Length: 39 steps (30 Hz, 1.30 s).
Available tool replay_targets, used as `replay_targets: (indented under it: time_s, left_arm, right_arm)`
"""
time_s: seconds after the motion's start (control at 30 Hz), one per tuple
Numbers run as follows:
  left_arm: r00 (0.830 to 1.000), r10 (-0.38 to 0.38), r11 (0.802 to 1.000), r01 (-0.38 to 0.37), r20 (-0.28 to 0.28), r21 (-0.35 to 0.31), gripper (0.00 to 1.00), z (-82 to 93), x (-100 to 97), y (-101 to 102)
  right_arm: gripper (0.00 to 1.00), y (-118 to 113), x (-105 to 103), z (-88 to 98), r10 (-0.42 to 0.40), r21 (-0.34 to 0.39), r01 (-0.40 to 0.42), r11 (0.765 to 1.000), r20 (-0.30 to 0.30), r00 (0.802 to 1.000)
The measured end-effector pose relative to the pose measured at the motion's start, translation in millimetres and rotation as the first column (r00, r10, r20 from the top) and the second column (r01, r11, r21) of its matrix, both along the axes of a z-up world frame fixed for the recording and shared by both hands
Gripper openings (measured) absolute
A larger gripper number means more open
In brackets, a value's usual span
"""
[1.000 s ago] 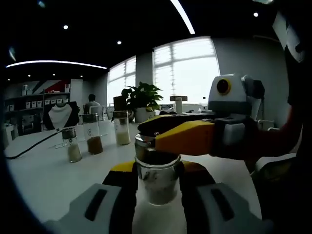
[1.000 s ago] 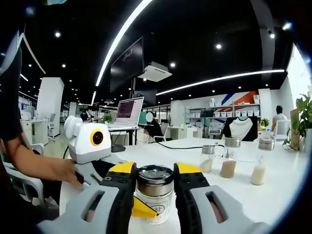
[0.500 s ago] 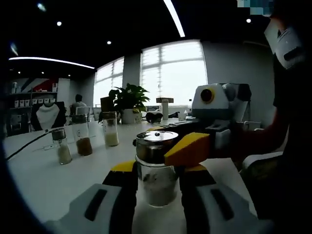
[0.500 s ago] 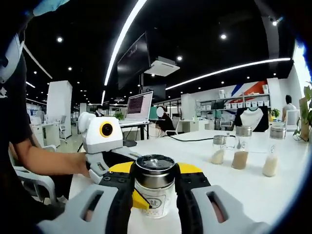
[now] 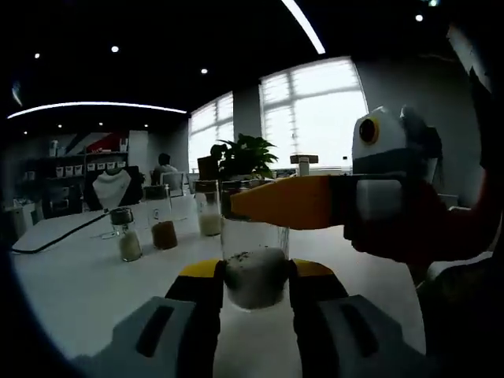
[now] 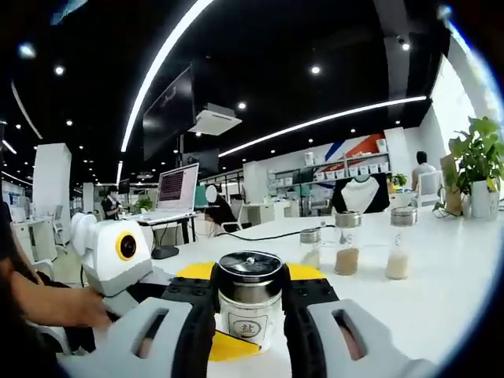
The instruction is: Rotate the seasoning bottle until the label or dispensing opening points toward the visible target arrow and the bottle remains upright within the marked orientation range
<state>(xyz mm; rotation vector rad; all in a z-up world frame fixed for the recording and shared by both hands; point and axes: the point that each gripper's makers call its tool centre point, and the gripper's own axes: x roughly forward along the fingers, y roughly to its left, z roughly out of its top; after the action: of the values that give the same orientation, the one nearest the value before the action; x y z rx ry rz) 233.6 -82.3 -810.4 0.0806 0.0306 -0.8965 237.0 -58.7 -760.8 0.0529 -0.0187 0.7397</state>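
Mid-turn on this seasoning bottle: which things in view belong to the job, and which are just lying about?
In the job:
seasoning bottle
left gripper
right gripper

Lying about:
three spice jars
potted plant
laptop
black cable
white table

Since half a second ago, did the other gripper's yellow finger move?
Yes. In the left gripper view the right gripper has slid its yellow jaw left, toward the potted plant, and now crosses the seasoning bottle top instead of sitting beside it.
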Motion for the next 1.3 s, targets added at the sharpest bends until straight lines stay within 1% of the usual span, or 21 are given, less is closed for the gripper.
replay_targets:
  time_s: [0.1, 0.17, 0.2, 0.23, 0.3, 0.33, 0.4, 0.5, 0.6, 0.7, 0.73, 0.77, 0.83, 0.87, 0.9, 0.97, 1.0, 1.1, 1.13, 1.23, 1.3]
  left_arm:
    - [0.999, 0.038, 0.999, -0.038, 0.007, 0.024, 0.35, -2.8, 3.5, 0.8]
    - [0.999, 0.034, 0.999, -0.034, 0.014, 0.034, 0.34, -1.4, 3.2, 3.8]
    - [0.999, 0.026, 0.999, -0.027, 0.034, 0.046, 0.34, 2.0, 2.8, 7.3]
    - [0.998, 0.004, 0.999, -0.007, 0.059, 0.052, 0.34, 6.1, 2.1, 9.7]
    - [0.998, -0.064, 0.998, 0.063, 0.020, 0.025, 0.34, 9.1, -3.4, 9.3]
    - [0.996, -0.088, 0.996, 0.088, 0.002, -0.008, 0.34, 12.9, -4.5, 11.6]
    - [0.993, -0.114, 0.993, 0.114, 0.014, -0.011, 0.34, 15.7, -6.0, 14.6]
    - [0.980, -0.197, 0.980, 0.195, -0.026, -0.045, 0.34, 15.7, -14.2, 15.8]
    - [0.972, -0.233, 0.972, 0.233, -0.035, -0.019, 0.34, 10.0, -18.7, 16.6]
    - [0.976, -0.213, 0.977, 0.213, -0.038, -0.005, 0.35, 4.9, -19.9, 15.5]
    - [0.977, -0.209, 0.978, 0.209, -0.043, -0.013, 0.35, 5.3, -19.3, 15.7]
    - [0.982, -0.182, 0.982, 0.179, -0.047, -0.054, 0.35, 7.2, -17.3, 14.3]
    - [0.988, -0.137, 0.987, 0.131, -0.066, -0.097, 0.35, 8.4, -12.0, 15.4]
    - [0.990, -0.127, 0.988, 0.121, -0.066, -0.100, 0.36, 8.6, -10.7, 15.6]
    - [0.992, -0.112, 0.990, 0.107, -0.055, -0.087, 0.36, 7.7, -10.9, 14.2]
    - [0.995, -0.084, 0.993, 0.080, -0.046, -0.087, 0.39, 8.7, -10.0, 13.5]
    - [0.998, -0.039, 0.995, 0.034, -0.054, -0.095, 0.39, 8.9, -6.5, 14.9]
    - [1.000, 0.023, 0.999, -0.024, -0.021, -0.048, 0.38, 7.2, -2.2, 16.4]
    - [0.999, 0.038, 0.999, -0.038, -0.003, -0.008, 0.37, 4.1, -0.7, 16.5]
    - [0.999, 0.053, 0.997, -0.053, 0.004, 0.055, 0.37, -1.4, 0.1, 15.0]
    - [0.998, 0.057, 0.996, -0.057, -0.007, 0.062, 0.37, -2.3, -0.6, 16.3]
  right_arm:
    - [0.30, 2.4, -1.4, -3.2, -0.033, -0.045, 0.034, 0.998, 0.019, 0.999]
    - [0.30, 1.9, -1.9, -2.4, -0.016, -0.042, 0.017, 0.999, 0.022, 1.000]
    - [0.30, 5.1, -5.1, 1.6, 0.035, -0.010, -0.034, 0.999, 0.026, 0.999]
    - [0.30, 5.7, -8.4, 5.7, 0.085, 0.001, -0.085, 0.996, 0.032, 0.996]
    - [0.30, 6.8, -11.2, 9.2, 0.145, 0.000, -0.145, 0.989, 0.041, 0.989]
    - [0.30, 8.5, -14.6, 12.2, 0.201, -0.001, -0.201, 0.980, 0.059, 0.978]
    - [0.29, 8.5, -17.2, 13.1, 0.242, -0.012, -0.241, 0.970, 0.062, 0.968]
    - [0.30, 12.8, -22.9, 10.6, 0.305, -0.036, -0.303, 0.952, 0.055, 0.951]
    - [0.30, 16.3, -26.7, 4.2, 0.322, -0.044, -0.321, 0.946, 0.025, 0.946]
    - [0.28, 16.9, -27.5, 0.9, 0.294, -0.046, -0.293, 0.955, 0.018, 0.956]
    - [0.28, 15.7, -25.7, 1.7, 0.271, -0.037, -0.270, 0.962, 0.021, 0.962]
    - [0.28, 14.5, -23.9, 2.4, 0.247, -0.028, -0.247, 0.969, 0.024, 0.969]
    - [0.28, 10.9, -16.9, 2.5, 0.198, 0.031, -0.197, 0.980, -0.014, 0.980]
    - [0.28, 10.3, -15.6, 2.5, 0.190, 0.045, -0.189, 0.981, -0.022, 0.982]
    - [0.28, 7.0, -9.8, 1.9, 0.161, 0.116, -0.152, 0.981, -0.067, 0.985]
    - [0.28, 4.0, -4.9, 0.7, 0.137, 0.175, -0.116, 0.978, -0.110, 0.984]
    - [0.28, 3.4, -3.0, -0.1, 0.132, 0.188, -0.107, 0.976, -0.123, 0.984]
    - [0.28, 7.0, -1.7, -1.2, 0.125, 0.169, -0.104, 0.980, -0.123, 0.984]
    - [0.28, 8.2, -2.2, -1.6, 0.123, 0.162, -0.102, 0.982, -0.126, 0.984]
    - [0.28, 10.2, -2.7, -4.3, 0.108, 0.131, -0.090, 0.987, -0.138, 0.984]
    - [0.29, 11.0, -4.3, -5.4, 0.120, 0.112, -0.105, 0.988, -0.137, 0.983]
